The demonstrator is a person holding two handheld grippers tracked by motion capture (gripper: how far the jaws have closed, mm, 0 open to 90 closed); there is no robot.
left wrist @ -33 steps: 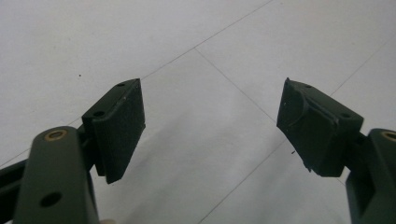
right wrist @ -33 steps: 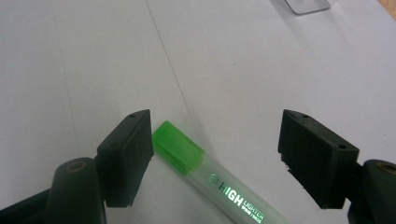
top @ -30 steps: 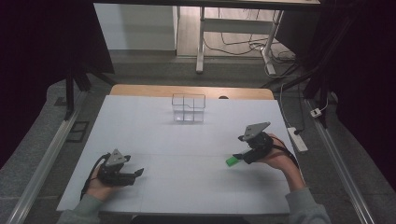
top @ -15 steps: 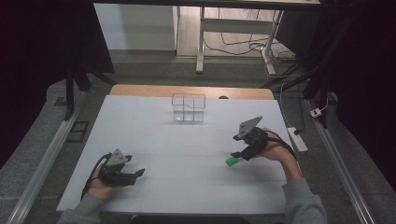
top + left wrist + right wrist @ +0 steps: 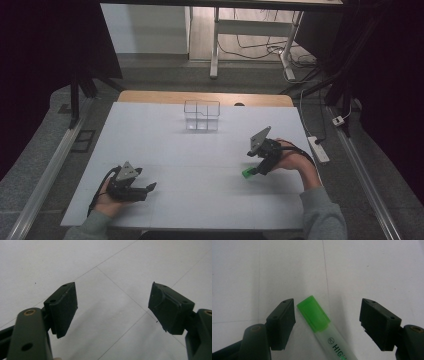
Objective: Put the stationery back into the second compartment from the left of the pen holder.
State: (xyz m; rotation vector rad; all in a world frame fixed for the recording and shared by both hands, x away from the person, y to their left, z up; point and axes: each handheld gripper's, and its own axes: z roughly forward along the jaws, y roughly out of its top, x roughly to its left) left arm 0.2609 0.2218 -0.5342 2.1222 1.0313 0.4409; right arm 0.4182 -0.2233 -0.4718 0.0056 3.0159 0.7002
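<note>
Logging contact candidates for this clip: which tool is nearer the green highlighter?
Right. The right tool has its jaws open on either side of the green highlighter, not gripping it. The left tool sits far across the white table, open over bare surface.

Left black two-jaw gripper [image 5: 150,187] low near front-left, jaws spread wide, held in left hand [image 5: 107,196]. Right black two-jaw gripper [image 5: 256,171] tilted down, jaws apart, right hand [image 5: 290,159] gripping it.

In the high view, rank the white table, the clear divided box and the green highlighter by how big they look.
1. white table
2. clear divided box, though it sits farther from the camera
3. green highlighter, partly hidden under the right gripper
</note>
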